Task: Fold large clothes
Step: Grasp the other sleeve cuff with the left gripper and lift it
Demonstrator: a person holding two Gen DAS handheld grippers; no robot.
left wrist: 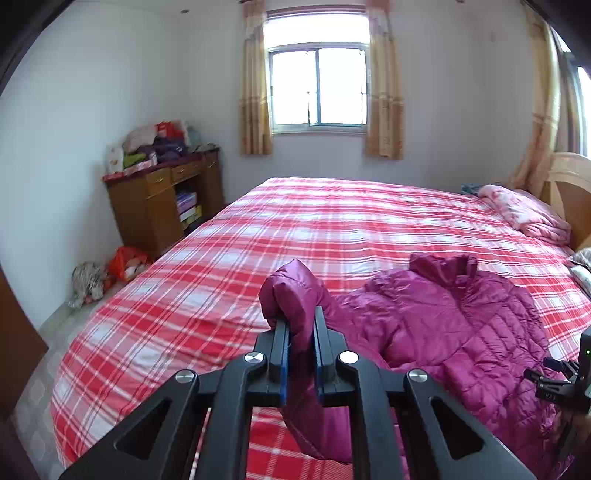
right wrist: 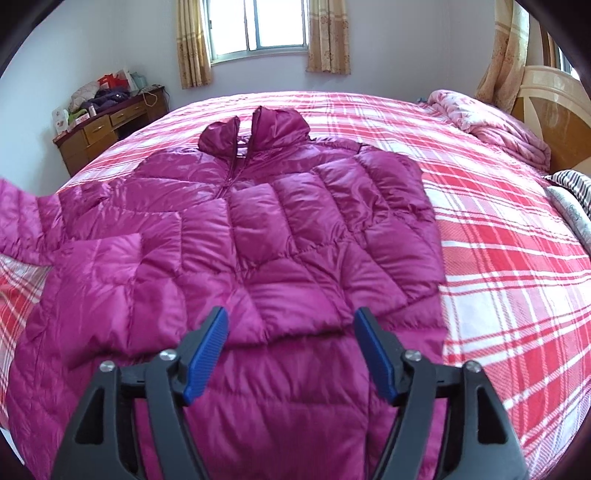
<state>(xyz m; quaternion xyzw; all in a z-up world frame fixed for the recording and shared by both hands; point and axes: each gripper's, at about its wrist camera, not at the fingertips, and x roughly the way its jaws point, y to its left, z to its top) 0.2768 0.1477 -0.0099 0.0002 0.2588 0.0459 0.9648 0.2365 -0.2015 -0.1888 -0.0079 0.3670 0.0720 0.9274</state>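
Item one: jacket (right wrist: 280, 229), magenta, quilted and puffy. I found it lying front-up on the bed (right wrist: 498, 236), collar (right wrist: 258, 129) pointing toward the far edge below the window (right wrist: 258, 26), zip running down the middle. Its body covered the near-left part of the bed. One sleeve (right wrist: 107, 280) lay folded across the front on my left side; the other sleeve (left wrist: 299, 295) was raised off the bed.

Item two: left gripper (left wrist: 301, 325). I had its jaws drawn narrow and clamped on that raised sleeve, the cuff bulging up past the fingertips and the rest of the sleeve hanging down beneath them, above the near edge of the bed.

Item three: right gripper (right wrist: 291, 325). Its jaws stood wide apart with nothing between them, and its blue pads (right wrist: 207, 354) hovered over the lower front of the jacket near the hem. I could not tell whether they touched the fabric.

Item four: bed, covered with a red and white checked sheet. A pink quilt (right wrist: 495, 122) lay bunched at the far-right corner beside the wooden headboard (right wrist: 554, 110), and striped cloth (right wrist: 572, 184) showed at the right edge.

Item five: wooden desk (left wrist: 162, 199), standing against the wall beyond the bed's far-left corner, piled with clothes and bags. More bags (left wrist: 125, 262) sat on the floor in front of it.

Item six: yellow curtains (left wrist: 255, 92) hanging on both sides of the window.
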